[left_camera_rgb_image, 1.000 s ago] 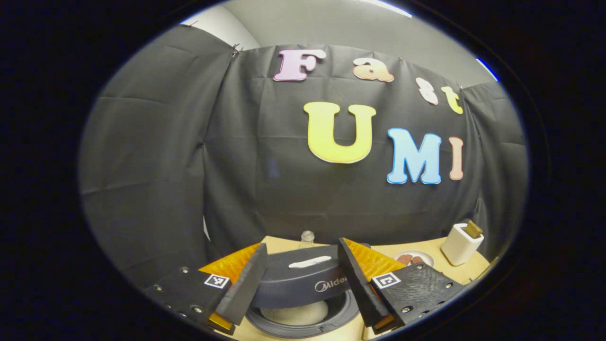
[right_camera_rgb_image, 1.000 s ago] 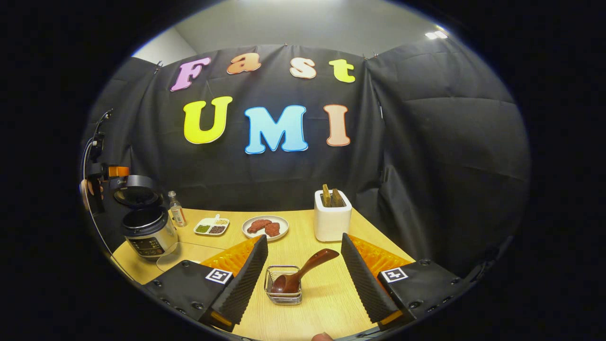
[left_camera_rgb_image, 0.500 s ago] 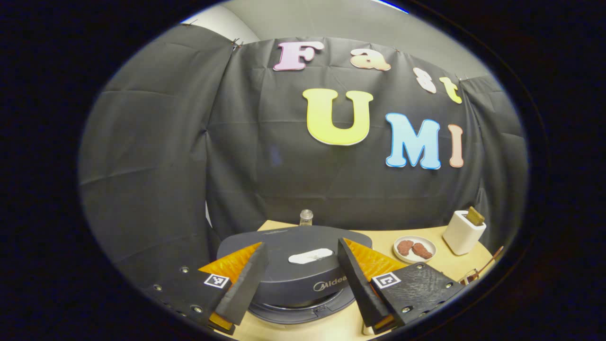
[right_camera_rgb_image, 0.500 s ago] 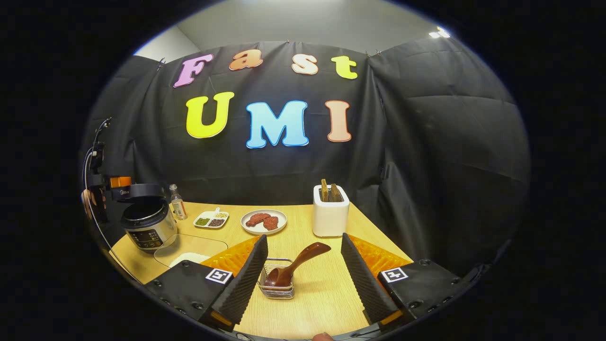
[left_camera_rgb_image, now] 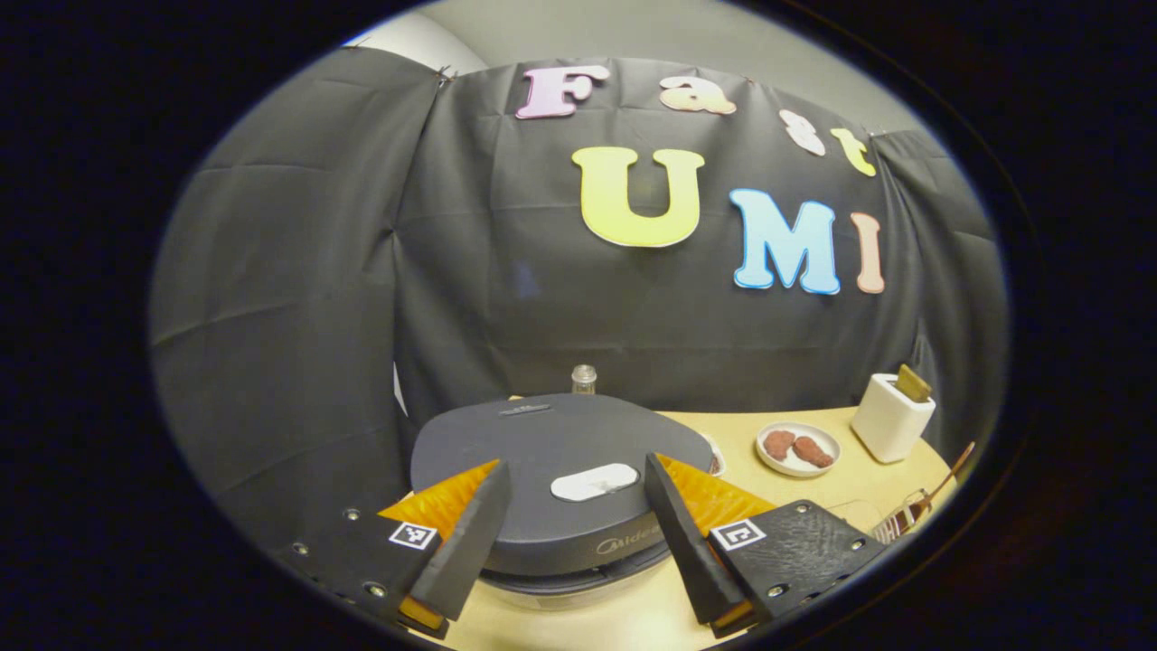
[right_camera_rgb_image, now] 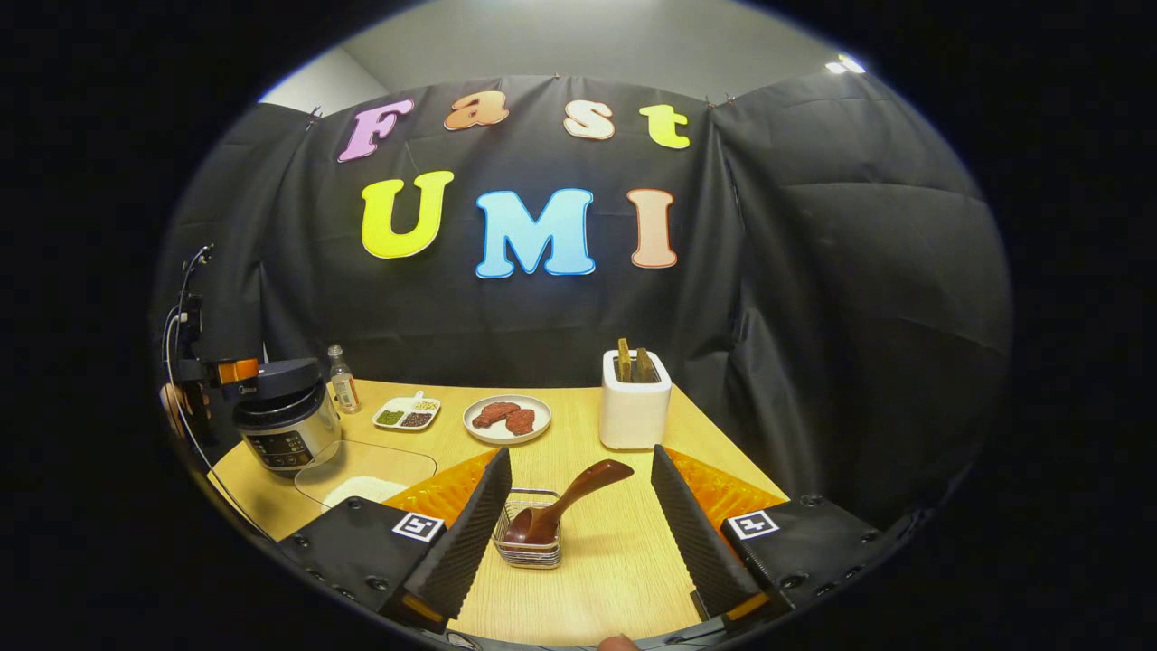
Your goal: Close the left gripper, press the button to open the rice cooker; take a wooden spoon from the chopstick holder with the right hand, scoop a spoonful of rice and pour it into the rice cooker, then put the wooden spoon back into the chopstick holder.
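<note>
The dark rice cooker lid [left_camera_rgb_image: 551, 452] lies down flat over the pot, its pale button [left_camera_rgb_image: 594, 482] facing me. My left gripper [left_camera_rgb_image: 576, 463] is open, its fingers spread just above the lid's front. In the right gripper view the rice cooker [right_camera_rgb_image: 285, 429] stands at the table's left, with the left gripper [right_camera_rgb_image: 212, 371] at its lid. The wooden spoon [right_camera_rgb_image: 565, 499] rests bowl-down in a small wire holder [right_camera_rgb_image: 529, 547], handle slanting up to the right. My right gripper [right_camera_rgb_image: 579, 452] hovers open over it, touching nothing. A glass bowl of rice [right_camera_rgb_image: 362, 488] sits in front of the cooker.
A white holder with wooden sticks [right_camera_rgb_image: 634, 411] stands at the back of the wooden table [right_camera_rgb_image: 615, 579]. A plate of brown food [right_camera_rgb_image: 506, 419], a small divided dish [right_camera_rgb_image: 404, 418] and a little bottle [right_camera_rgb_image: 341, 380] line the back. Black cloth walls close in on all sides.
The cooker lid has swung from raised to down over the pot, and my left gripper came down with it. My right gripper has hardly moved.
</note>
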`<action>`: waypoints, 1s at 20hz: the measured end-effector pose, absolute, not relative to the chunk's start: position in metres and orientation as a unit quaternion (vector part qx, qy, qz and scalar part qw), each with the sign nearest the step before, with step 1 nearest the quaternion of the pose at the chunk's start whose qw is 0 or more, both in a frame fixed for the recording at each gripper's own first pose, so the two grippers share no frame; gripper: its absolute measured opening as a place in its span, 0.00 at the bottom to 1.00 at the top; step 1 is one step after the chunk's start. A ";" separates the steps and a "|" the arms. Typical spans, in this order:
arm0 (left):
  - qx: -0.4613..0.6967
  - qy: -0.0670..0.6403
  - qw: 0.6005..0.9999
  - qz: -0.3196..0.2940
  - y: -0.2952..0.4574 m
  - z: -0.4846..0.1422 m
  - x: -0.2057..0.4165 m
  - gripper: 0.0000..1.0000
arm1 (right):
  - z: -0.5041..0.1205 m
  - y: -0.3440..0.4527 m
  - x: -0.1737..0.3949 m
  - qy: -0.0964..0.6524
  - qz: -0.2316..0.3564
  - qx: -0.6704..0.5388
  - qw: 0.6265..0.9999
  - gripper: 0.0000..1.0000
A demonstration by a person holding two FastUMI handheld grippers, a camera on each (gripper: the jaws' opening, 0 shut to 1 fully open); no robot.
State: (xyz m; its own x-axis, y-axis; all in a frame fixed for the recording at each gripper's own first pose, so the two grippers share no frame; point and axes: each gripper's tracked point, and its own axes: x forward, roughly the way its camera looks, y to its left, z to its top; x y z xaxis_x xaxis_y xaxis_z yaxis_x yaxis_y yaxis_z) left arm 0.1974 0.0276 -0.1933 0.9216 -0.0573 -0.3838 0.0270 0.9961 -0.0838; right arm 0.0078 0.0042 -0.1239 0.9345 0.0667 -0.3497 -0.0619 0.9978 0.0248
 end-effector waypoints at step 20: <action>-0.004 0.183 0.983 -0.013 0.014 -0.216 0.176 0.92 | -0.111 0.004 0.007 0.163 0.048 0.012 0.985 0.98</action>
State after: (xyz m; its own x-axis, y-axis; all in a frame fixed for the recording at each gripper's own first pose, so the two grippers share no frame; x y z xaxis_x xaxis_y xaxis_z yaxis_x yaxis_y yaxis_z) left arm 0.1761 0.0142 -0.2161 0.9331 -0.0266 -0.3587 0.0236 0.9996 -0.0128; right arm 0.0071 0.0036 -0.1111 0.9422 0.0984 -0.3202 -0.0905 0.9951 0.0394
